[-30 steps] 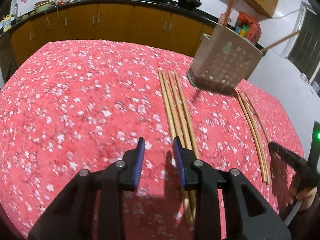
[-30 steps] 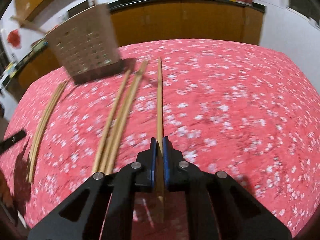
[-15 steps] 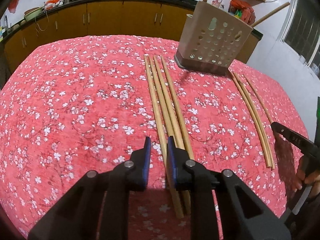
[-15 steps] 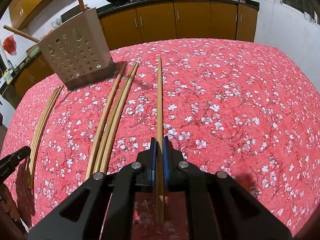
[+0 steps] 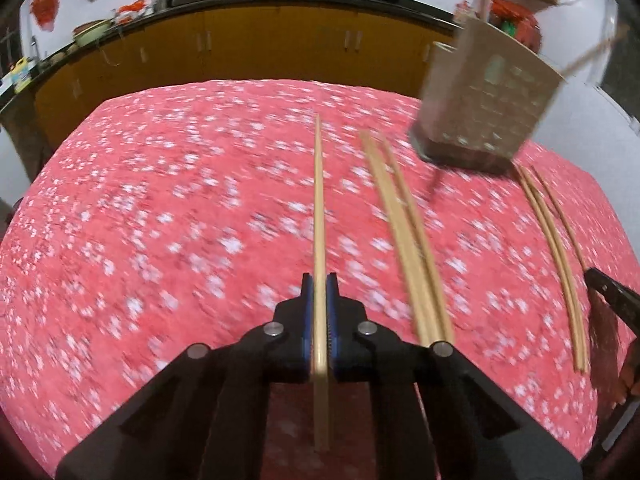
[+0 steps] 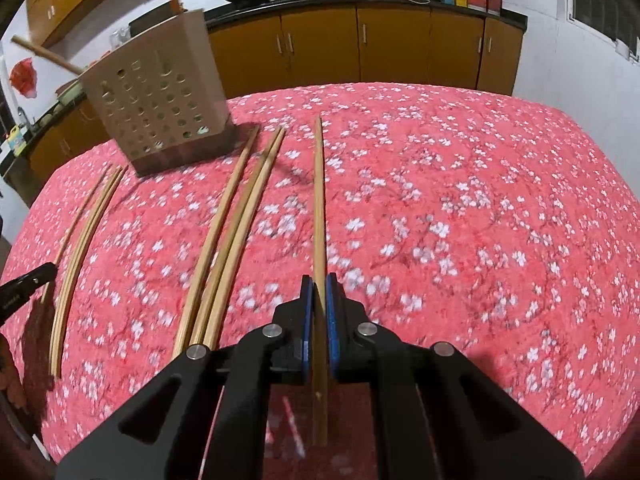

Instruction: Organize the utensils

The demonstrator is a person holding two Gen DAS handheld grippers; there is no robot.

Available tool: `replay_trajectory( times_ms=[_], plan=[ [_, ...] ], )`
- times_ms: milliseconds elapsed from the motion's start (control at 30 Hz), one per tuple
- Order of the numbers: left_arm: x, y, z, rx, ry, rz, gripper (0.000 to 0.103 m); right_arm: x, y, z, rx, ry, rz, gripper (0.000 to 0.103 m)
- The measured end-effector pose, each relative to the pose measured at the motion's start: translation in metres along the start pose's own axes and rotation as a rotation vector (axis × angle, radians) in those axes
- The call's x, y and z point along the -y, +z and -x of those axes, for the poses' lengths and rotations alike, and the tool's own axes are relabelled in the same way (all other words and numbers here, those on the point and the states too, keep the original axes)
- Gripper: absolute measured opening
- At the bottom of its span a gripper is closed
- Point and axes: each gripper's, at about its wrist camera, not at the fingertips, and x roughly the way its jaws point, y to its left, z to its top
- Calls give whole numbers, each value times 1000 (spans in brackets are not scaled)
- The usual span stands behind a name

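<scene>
My left gripper (image 5: pixel 319 284) has its jaws closing tight on a long wooden chopstick (image 5: pixel 318 200), and the blue pads press it from both sides. The stick points away over the red flowered tablecloth (image 5: pixel 160 220). A loose bundle of chopsticks (image 5: pixel 404 236) lies just right of it. The perforated beige utensil holder (image 5: pixel 484 108) stands at the far right and is blurred. My right gripper (image 6: pixel 319 284) is shut on another chopstick (image 6: pixel 319 200). Three chopsticks (image 6: pixel 232 232) lie left of that one, in front of the holder (image 6: pixel 156 100).
More chopsticks lie at the cloth's side (image 5: pixel 552 248) (image 6: pixel 76 248). A black tool in a hand shows at the frame edge (image 5: pixel 612 300) (image 6: pixel 24 284). Orange cabinets (image 6: pixel 360 48) with woks on the counter run behind the table. The holder has sticks poking out.
My left gripper's jaws went from apart to shut around one chopstick of the middle bundle, and that stick now sits apart from the others. The right gripper kept its grip and stayed still.
</scene>
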Motion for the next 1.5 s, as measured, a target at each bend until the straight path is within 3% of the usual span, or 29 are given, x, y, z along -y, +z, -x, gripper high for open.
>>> replay_trajectory(
  times_ms=[167, 1500],
  plan=[
    [-19, 7, -5, 9, -18, 39, 9, 5, 8, -8, 19, -10, -17, 8],
    [-19, -12, 12, 35, -18, 32, 9, 8, -2, -1, 23, 1, -25, 8]
  ],
)
